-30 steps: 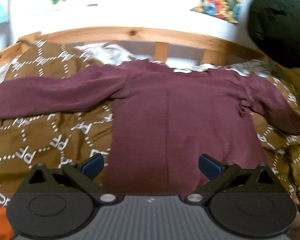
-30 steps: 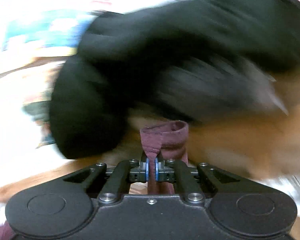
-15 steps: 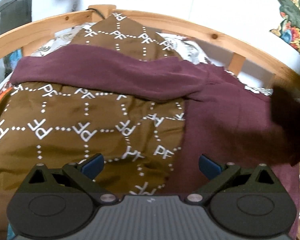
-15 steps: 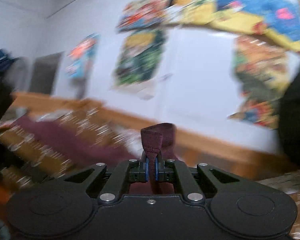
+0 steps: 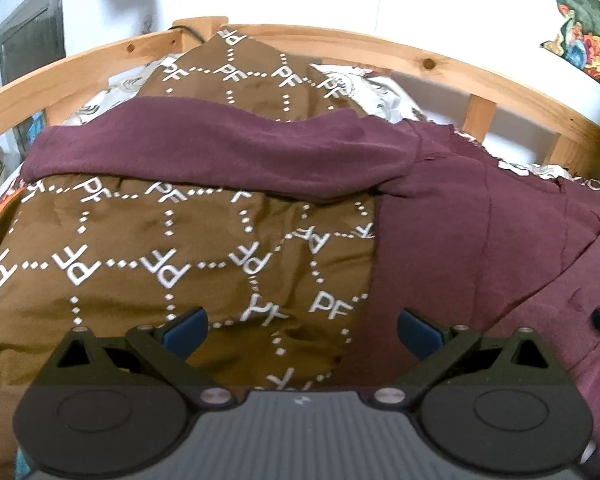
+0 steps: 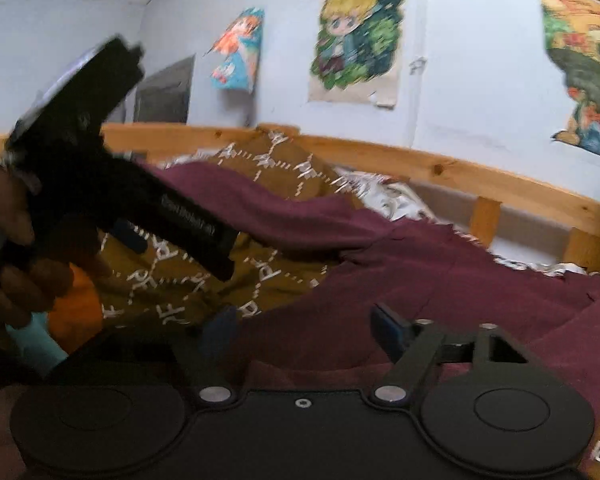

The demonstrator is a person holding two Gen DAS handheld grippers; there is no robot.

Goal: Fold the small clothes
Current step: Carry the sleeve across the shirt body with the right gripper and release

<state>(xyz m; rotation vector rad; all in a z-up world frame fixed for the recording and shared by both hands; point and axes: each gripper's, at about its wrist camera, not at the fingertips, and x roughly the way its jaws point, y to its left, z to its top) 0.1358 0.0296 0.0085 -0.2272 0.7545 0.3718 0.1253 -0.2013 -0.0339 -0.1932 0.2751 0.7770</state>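
Note:
A maroon long-sleeved top (image 5: 452, 236) lies spread on a brown quilt (image 5: 148, 248) printed with white letters. One long sleeve (image 5: 220, 152) stretches left across the quilt. A second sleeve (image 5: 580, 296) lies folded over the body at the right. My left gripper (image 5: 302, 330) hovers open over the quilt at the top's left side edge, holding nothing. In the right wrist view my right gripper (image 6: 306, 326) hangs just above the top (image 6: 440, 280); its jaws are opening and no cloth is pinched between them. The left gripper's black body (image 6: 112, 184) shows there at the left, held by a hand.
A curved wooden bed rail (image 5: 440, 64) runs behind the quilt, with a white patterned sheet (image 5: 372, 88) under it. Posters (image 6: 356, 36) hang on the pale wall. An orange patch (image 6: 76, 312) lies at the quilt's left edge.
My right gripper swung round over the top, came down and let go of the maroon sleeve end, which now lies on the body. My left gripper shifted left toward the long sleeve.

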